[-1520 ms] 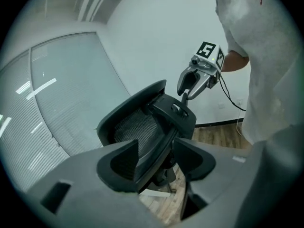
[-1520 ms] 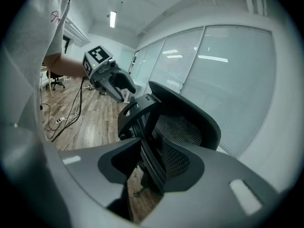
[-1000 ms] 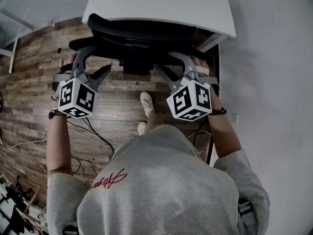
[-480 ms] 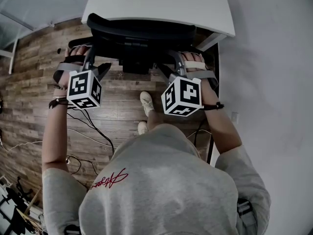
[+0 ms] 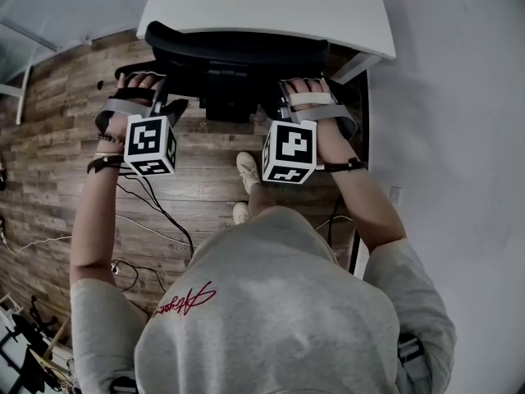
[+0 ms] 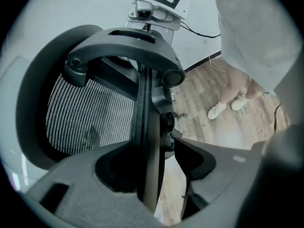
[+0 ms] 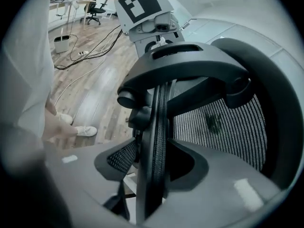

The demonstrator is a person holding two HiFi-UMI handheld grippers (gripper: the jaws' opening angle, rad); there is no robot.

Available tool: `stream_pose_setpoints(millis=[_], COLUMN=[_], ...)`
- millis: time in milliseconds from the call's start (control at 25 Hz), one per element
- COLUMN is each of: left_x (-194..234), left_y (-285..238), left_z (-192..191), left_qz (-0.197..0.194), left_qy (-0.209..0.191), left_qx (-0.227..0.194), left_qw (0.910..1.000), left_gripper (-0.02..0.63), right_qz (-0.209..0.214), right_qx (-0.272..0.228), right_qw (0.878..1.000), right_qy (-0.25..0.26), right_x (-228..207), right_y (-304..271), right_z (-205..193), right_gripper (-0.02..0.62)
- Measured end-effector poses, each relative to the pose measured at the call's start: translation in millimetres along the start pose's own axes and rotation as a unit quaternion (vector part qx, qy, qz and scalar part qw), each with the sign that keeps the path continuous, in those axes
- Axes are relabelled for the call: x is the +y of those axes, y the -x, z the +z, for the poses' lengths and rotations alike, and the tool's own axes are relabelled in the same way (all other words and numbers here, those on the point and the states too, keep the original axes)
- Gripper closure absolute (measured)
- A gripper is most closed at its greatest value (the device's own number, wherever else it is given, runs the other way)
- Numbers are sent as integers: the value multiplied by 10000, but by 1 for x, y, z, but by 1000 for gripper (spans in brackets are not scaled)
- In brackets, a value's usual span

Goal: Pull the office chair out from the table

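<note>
1. Two hand-held tongs, one in each hand, both reaching forward and down onto the backrest of the office chair (image 5: 238,52).
2. Left tongs (image 5: 166,107): set at the left side of the backrest. In the left gripper view the tongs (image 6: 159,148) straddle the thin black backrest rim (image 6: 147,127). The jaws have just been closing but are not clamped: one jaw lies against the rim, and floor shows in the gap beside the other.
3. Right tongs (image 5: 275,109): set at the right side of the backrest. In the right gripper view the tongs (image 7: 153,158) straddle the opposite rim (image 7: 156,127). The jaws have just been opening and stand released round the rim, with no firm grip.
4. Office chair: black, with a mesh back (image 6: 90,118) and a curved rear brace (image 7: 190,65). It is pushed in against the near edge of the desk (image 5: 262,6).
5. Desk: white top, close to the wall (image 5: 459,138) on the right.
6. Floor (image 5: 57,121): wood planks, with loose cables (image 5: 156,220) on it.
7. Person: grey top (image 5: 271,302) and pale shoes (image 5: 244,171), standing directly behind the chair.
</note>
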State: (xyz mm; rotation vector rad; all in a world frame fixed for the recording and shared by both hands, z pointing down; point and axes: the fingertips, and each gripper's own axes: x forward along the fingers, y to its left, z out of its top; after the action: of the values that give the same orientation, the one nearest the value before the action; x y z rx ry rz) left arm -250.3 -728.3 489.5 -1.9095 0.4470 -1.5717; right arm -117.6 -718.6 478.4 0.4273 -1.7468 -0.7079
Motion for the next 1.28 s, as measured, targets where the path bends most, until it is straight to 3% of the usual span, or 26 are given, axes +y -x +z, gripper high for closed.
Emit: stream_pose_setpoints(millis=[400,720,920,1280], left_x=[5,15,14,15], left_y=[-8,-10,-11,-7], left_z=[2,3,3,6], left_qz=[123,641,864,845], left_qy=[-265,-286,-309,-196], left_qx=[153,248,260,320], left_qw=[9995,9972,9954,9957], left_gripper=[430,506,509,510], right_qz=[57,-327,-660,-101], right_qx=[78,-70,-91,41], right_qw=[9999,9994,9978,9998], right_qy=[84,-109,61,-170], right_x=[1,-3,-2,1], right_y=[-2,-4,-6,-3], right_z=[4,2,1,-1], right_gripper=[434,476,489,503])
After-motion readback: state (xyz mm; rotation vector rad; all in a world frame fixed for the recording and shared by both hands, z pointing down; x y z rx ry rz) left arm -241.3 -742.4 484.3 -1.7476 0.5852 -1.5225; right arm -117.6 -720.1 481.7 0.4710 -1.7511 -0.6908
